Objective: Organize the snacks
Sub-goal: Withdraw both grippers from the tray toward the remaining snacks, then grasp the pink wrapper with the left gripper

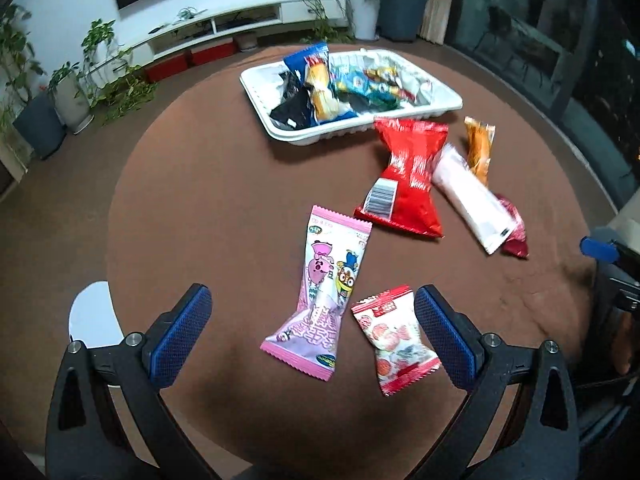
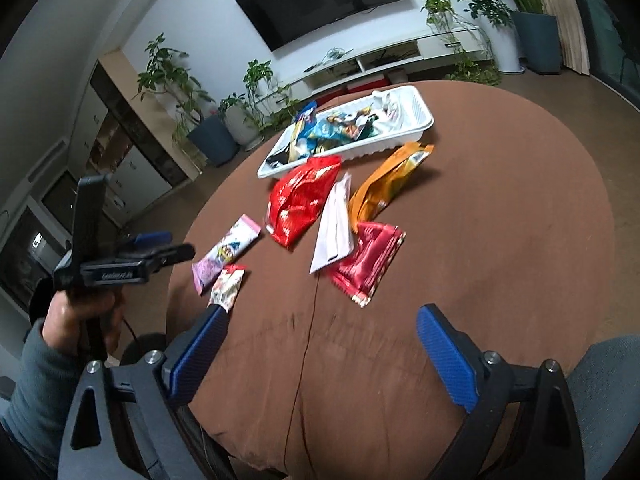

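Both tools wide open, empty: left tool (image 1: 312, 344) over pink pack (image 1: 320, 292) and small red pack (image 1: 394, 338); right tool (image 2: 320, 356) above bare bench (image 2: 500, 240). Other snacks loose beside filled tray (image 2: 416, 130).

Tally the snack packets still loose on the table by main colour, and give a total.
Red: 2, the big red bag and the dark red packet
Red-and-white: 1
Pink: 1
White: 1
Orange: 1
Total: 6

White wall (image 2: 208, 20), wall-mounted TV (image 2: 324, 0), potted plants (image 2: 176, 80)
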The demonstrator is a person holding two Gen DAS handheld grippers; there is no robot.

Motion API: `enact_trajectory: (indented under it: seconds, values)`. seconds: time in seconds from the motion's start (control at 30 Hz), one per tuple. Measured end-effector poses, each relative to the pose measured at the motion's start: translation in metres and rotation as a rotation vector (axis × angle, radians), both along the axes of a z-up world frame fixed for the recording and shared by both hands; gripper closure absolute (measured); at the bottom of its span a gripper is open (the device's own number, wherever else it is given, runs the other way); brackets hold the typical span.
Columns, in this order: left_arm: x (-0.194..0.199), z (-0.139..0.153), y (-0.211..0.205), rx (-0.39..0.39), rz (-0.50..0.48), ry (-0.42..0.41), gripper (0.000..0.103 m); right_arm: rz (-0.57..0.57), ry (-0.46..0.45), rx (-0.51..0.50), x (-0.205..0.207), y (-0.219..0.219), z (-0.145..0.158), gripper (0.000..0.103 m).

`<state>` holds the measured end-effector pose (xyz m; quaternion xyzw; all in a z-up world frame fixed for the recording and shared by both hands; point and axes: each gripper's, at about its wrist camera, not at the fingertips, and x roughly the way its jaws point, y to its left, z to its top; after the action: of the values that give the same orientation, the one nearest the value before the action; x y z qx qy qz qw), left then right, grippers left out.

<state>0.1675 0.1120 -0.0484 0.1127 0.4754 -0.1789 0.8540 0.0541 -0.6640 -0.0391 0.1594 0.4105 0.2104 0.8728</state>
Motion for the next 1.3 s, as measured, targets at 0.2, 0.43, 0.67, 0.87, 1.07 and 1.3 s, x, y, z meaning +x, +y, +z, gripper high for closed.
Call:
enact_trajectory:
  seconds: [0.2,0.43,0.67,0.87,1.07,1.3]
  values:
    - [0.031,-0.024,-0.01,0.06,-0.051,0.066,0.022,0.015,0.004,-0.017,0.002,0.005,-0.002,0.009]
    - [0.051,-0.049,-0.022,0.105,-0.09,0.145,0.046,0.016,0.01,-0.025,0.002,0.005,-0.003,0.009]
    - [0.058,-0.048,-0.028,0.085,-0.106,0.149,0.07,0.033,0.021,-0.029,0.005,0.009,-0.006,0.012]
    - [0.052,-0.048,-0.032,0.077,-0.097,0.136,0.077,0.036,0.022,-0.03,0.005,0.009,-0.007,0.016]
    - [0.05,-0.044,-0.017,-0.002,-0.048,0.131,0.081,0.047,0.005,-0.052,0.011,0.008,-0.003,0.02]
    - [0.047,-0.035,0.013,-0.129,0.034,0.113,0.082,0.065,-0.02,-0.094,0.039,0.007,0.014,0.023]
